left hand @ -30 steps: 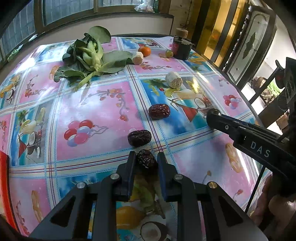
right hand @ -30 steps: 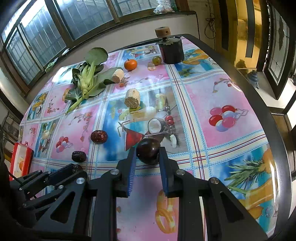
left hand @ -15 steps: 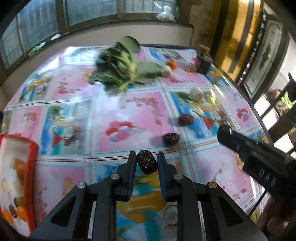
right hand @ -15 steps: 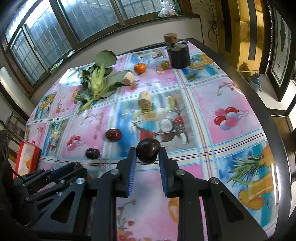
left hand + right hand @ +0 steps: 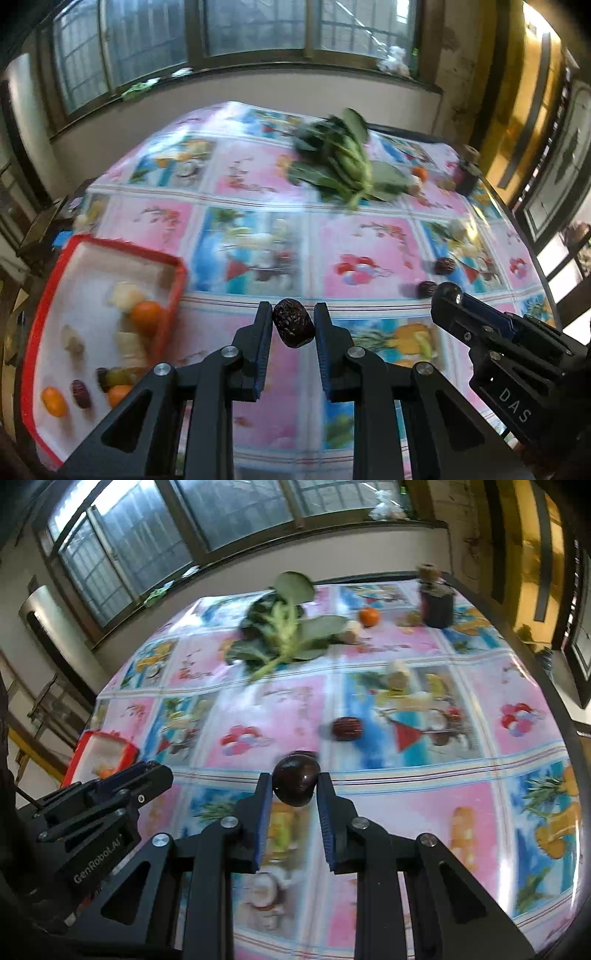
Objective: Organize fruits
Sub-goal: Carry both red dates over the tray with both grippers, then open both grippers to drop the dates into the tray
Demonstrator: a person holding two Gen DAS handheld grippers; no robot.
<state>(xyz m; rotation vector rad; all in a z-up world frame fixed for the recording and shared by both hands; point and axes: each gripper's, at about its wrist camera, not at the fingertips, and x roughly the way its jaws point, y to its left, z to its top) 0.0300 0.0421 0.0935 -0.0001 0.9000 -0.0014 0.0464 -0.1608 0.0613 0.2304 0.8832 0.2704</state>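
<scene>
My left gripper is shut on a wrinkled dark date and holds it above the table, right of the red-rimmed tray. The tray holds several fruits, among them an orange one. My right gripper is shut on a smooth dark round fruit; it also shows at the right of the left wrist view. Two more dates lie on the table beyond it; one shows in the right wrist view.
Leafy greens, a small orange, a dark jar and pale food chunks lie toward the far side of the patterned tablecloth. The tray shows small at the left of the right wrist view. Windows run behind the table.
Both grippers have swung left with their fruits held. The red tray has come into the left wrist view and the greens and loose dates have slid to the right.
</scene>
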